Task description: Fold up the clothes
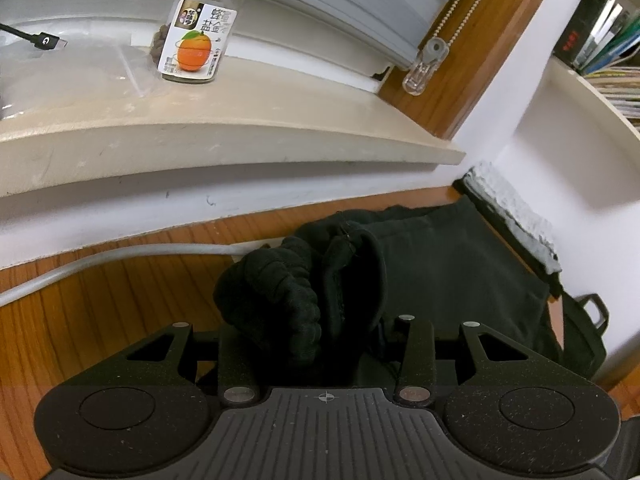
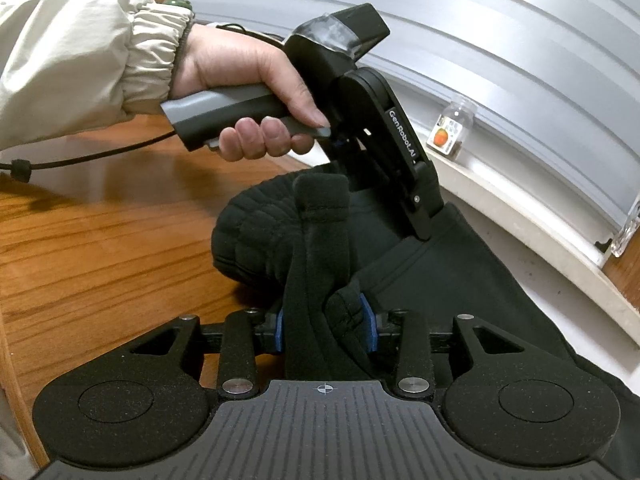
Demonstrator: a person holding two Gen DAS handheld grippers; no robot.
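Right gripper [image 2: 325, 330] was clamped on a bunched fold of the black garment [image 2: 432, 280]; both blue pads [image 2: 369, 330] pressed into the cloth, with a strip of fabric standing up between them. Left gripper [image 1: 320, 340] also had thick ribbed black cloth bunched between its fingers; its pads were hidden by the fabric, but the bundle was pinched there, so I read it as gripping. In the right wrist view that gripper angled down onto the garment, held by a hand [image 2: 248, 92] in a beige jacket sleeve [image 2: 80, 60]; its fingertips were buried in the cloth.

Garment lay on the wooden table [image 2: 80, 240], pushed up against the wall under the window sill [image 1: 240, 132], with its ribbed cuff or hem [image 2: 256, 228] rolled up on the side nearer the open tabletop. Rest of it spread flat toward the corner.

On the sill: a clear jar [image 1: 200, 32] with an orange on its label, upright, and a USB cable end [image 1: 48, 42] well apart from it. Grey cable [image 1: 120, 254] ran along the table's back edge and touched the garment. Blind's bead chain [image 1: 460, 8] hung by the wooden window frame. Bookshelf [image 1: 600, 40] sat past the corner.
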